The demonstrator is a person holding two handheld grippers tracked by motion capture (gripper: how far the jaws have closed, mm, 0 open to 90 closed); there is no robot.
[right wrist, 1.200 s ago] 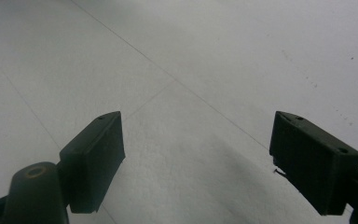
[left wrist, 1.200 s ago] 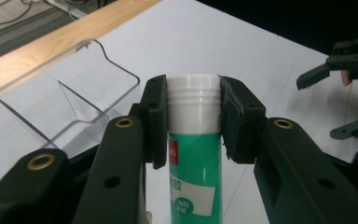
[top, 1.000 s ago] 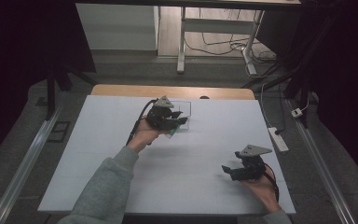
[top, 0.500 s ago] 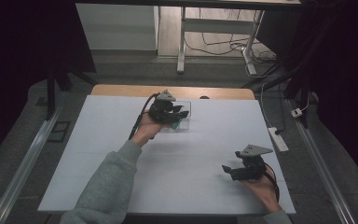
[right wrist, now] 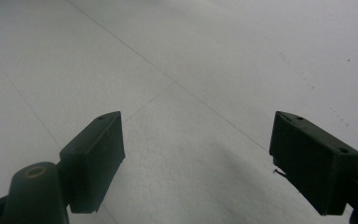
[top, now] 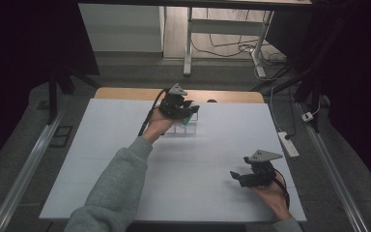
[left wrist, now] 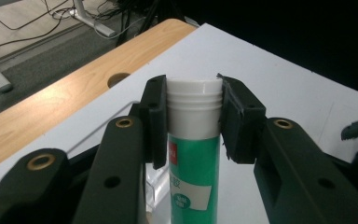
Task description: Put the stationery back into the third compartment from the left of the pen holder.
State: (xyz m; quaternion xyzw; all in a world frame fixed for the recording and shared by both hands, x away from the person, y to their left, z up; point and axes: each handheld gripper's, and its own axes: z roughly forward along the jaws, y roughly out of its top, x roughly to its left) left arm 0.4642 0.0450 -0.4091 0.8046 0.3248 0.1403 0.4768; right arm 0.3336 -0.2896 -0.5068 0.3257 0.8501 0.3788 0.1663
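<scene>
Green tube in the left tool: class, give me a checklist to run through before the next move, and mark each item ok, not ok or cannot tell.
1. Left tool is shut on the green tube, both pads against its white cap: ok.
2. Tube sits straight between the pads, not skewed: ok.
3. Clear box lies under the left tool on the white table: ok.
4. Tube's lower end is clear of the box: cannot tell, the tool hides it.
5. Right tool is open, nothing between its pads: ok.
6. Right tool is well apart from the left tool: ok.
</scene>
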